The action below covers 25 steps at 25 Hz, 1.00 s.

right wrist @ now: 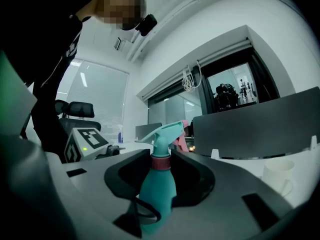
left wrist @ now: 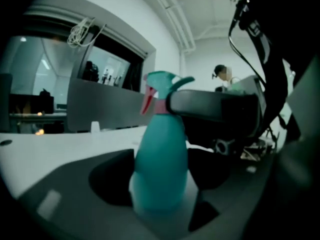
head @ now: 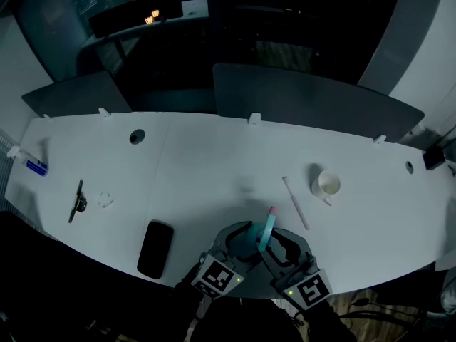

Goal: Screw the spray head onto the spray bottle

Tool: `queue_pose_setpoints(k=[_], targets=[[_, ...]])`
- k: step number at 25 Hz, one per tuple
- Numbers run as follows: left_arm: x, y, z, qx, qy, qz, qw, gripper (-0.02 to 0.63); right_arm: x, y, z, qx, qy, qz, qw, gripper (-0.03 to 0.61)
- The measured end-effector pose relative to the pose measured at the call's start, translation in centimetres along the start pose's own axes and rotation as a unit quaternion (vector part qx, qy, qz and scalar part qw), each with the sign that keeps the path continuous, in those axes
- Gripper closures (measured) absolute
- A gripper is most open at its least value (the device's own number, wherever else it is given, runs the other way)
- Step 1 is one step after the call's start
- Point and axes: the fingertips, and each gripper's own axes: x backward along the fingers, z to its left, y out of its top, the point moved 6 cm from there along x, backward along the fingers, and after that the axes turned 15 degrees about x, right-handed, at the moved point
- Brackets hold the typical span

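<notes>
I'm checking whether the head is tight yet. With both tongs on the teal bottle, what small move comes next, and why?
Probably twist the right tongs about the bottle's axis while the left tongs hold steady. The spray head already sits on the spray bottle; the right tongs seem to clasp its pink collar, the left the body. Full tightness can't be seen.

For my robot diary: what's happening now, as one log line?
left tool: shut on spray bottle | right tool: shut on spray head | spray head: on bottle neck

The phone (head: 155,249) lies left of the spray bottle (head: 266,231), the cup (head: 328,184) right
</notes>
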Motion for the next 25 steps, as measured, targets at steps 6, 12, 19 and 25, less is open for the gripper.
queue_pose_setpoints(k=[6, 12, 19, 25], targets=[[-0.2, -0.8, -2.2, 0.034, 0.241, -0.082, 0.9666, 0.275, 0.0, -0.2, 0.5, 0.0, -0.017, 0.007, 1.0, 0.445], [0.4, -0.4, -0.4, 0.035, 0.098, -0.053, 0.9932, 0.2, 0.0, -0.2, 0.4, 0.007, -0.001, 0.003, 1.0, 0.445], [-0.4, -0.7, -0.7, -0.013, 0.075, -0.024, 0.9968, 0.262, 0.1, -0.3, 0.1, 0.004, -0.011, 0.002, 1.0, 0.445], [-0.4, -0.9, -1.4, 0.024, 0.13, -0.062, 0.9893, 0.261, 0.3, -0.4, 0.4, -0.011, -0.029, -0.003, 1.0, 0.445]])
